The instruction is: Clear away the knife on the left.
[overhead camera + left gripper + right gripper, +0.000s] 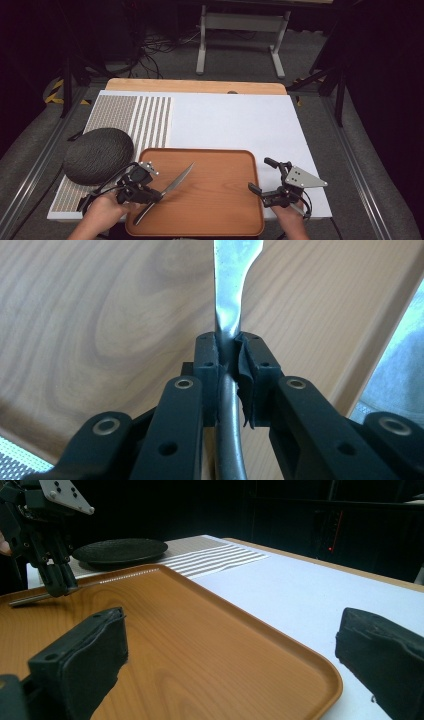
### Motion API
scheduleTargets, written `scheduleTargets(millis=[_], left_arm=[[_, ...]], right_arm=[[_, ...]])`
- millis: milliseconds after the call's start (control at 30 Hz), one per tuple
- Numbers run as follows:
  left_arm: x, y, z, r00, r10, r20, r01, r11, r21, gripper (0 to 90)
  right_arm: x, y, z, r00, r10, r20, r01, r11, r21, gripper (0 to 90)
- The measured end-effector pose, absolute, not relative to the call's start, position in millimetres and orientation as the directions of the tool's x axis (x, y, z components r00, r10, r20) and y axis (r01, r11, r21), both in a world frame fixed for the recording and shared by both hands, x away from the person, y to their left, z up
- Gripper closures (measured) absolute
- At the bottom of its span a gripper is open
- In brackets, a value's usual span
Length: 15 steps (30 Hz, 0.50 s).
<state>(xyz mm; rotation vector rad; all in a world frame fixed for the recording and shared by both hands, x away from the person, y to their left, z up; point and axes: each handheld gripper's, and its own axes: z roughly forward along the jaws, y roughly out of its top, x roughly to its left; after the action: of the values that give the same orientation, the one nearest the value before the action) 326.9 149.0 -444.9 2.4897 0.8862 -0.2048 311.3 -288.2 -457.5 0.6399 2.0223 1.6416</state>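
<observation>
Left gripper (150,192) clamped on knife (172,189) neck, over wooden tray (220,200). Right gripper (260,176) spread wide, empty, beside tray edge. Judged step: placing knife; next, lower flat, release.

Left gripper (156,196) fingers clamped together; right gripper (259,176) fingers spread wide.

Tray (215,200): wood-grain finish, smooth, slight sheen; knife (231,295) clamped in left gripper (227,355): brushed metal, dull gleam; jaw pads matt black, rubbery, edges frayed; plate (97,154) just left of left gripper: dark, matt, ribbed; sheet (235,122) beyond right gripper (262,175): white, matt, smooth; woven striped mat (145,122).
</observation>
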Motion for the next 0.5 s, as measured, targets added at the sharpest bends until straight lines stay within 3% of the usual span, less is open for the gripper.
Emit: scheduleTargets(millis=[500], left_arm=[[326.7, 143.7, -452.4, 0.775, 0.569, -0.274, 0.632, -0.693, 0.347, 79.5]], right_arm=[[311.1, -288.4, -457.1, -0.790, 0.611, -0.057, 0.069, 0.181, 0.981, 1.1]])
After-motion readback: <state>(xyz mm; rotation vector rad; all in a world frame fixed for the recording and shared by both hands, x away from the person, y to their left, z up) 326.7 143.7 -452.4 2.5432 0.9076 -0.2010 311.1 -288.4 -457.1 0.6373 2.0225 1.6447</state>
